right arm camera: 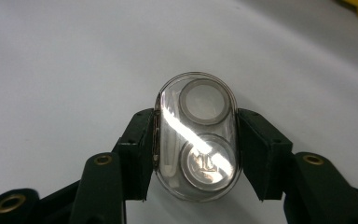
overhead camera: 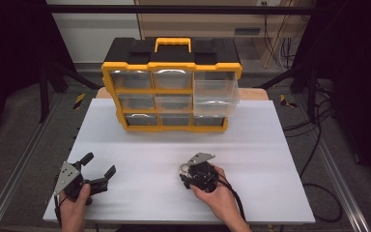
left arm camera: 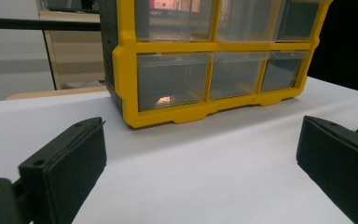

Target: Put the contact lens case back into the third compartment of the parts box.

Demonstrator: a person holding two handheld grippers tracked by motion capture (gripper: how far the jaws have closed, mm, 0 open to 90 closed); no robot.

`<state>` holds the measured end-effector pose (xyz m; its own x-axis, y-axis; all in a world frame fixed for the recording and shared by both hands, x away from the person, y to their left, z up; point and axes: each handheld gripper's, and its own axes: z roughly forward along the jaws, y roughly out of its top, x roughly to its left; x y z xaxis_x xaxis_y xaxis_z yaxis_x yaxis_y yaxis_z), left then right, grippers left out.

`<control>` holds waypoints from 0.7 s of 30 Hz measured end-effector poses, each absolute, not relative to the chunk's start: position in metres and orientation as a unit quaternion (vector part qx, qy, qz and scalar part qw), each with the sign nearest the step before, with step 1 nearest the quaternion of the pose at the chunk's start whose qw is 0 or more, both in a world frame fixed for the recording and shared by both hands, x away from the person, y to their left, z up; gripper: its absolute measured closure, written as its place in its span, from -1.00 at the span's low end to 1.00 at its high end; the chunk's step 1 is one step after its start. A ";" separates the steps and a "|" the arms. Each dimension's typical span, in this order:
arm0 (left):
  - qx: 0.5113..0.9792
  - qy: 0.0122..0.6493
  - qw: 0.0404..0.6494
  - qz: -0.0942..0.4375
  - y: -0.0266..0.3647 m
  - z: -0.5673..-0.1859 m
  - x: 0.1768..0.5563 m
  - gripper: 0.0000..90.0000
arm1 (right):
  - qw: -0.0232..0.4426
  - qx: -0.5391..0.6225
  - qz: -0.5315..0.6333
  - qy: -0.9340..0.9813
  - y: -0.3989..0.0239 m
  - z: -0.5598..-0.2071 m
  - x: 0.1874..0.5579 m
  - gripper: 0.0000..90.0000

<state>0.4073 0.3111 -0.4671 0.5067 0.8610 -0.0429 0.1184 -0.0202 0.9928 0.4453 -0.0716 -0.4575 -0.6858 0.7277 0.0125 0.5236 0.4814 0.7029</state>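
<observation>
A clear oval plastic case [right arm camera: 196,135] with two round wells lies on the white table, and my right gripper [right arm camera: 196,156] is shut on its sides. In the high view that right gripper [overhead camera: 187,175] sits near the front middle of the table, pointing left, with the case [overhead camera: 185,169] a small glint at its tip. My left gripper [overhead camera: 99,169] rests at the front left, wide open with nothing between its fingers [left arm camera: 65,163]. It faces a yellow and black drawer organiser [overhead camera: 171,87] at the back, whose upper right clear drawer [overhead camera: 215,95] stands pulled out.
The white table [overhead camera: 261,145] has open room between the grippers and the organiser [left arm camera: 205,60]. A small object [left arm camera: 165,100] lies in the organiser's lower left drawer. Black frame legs and cables stand on the floor to both sides.
</observation>
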 end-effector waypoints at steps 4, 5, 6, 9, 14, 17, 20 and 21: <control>0.638 0.384 0.587 0.318 0.311 -0.467 0.407 -0.97 | 0.152 0.376 0.362 0.840 -0.084 -0.449 0.447 0.09; 0.638 0.384 0.587 0.318 0.312 -0.467 0.407 -0.97 | 0.153 0.376 0.364 0.838 -0.087 -0.448 0.447 0.09; 0.638 0.384 0.587 0.319 0.312 -0.467 0.407 -0.97 | 0.155 0.380 0.365 0.835 -0.090 -0.446 0.448 0.09; 0.637 0.385 0.587 0.320 0.312 -0.467 0.407 -0.97 | 0.160 0.387 0.371 0.829 -0.104 -0.440 0.449 0.09; 0.636 0.385 0.587 0.321 0.313 -0.467 0.406 -0.97 | 0.168 0.396 0.378 0.820 -0.117 -0.434 0.449 0.09; 0.636 0.385 0.587 0.321 0.313 -0.466 0.406 -0.97 | 0.172 0.400 0.379 0.817 -0.126 -0.430 0.449 0.09; 0.635 0.385 0.587 0.322 0.314 -0.466 0.406 -0.97 | 0.177 0.405 0.385 0.810 -0.136 -0.426 0.448 0.09; 0.634 0.385 0.588 0.322 0.314 -0.466 0.406 -0.97 | 0.179 0.409 0.388 0.807 -0.141 -0.424 0.448 0.09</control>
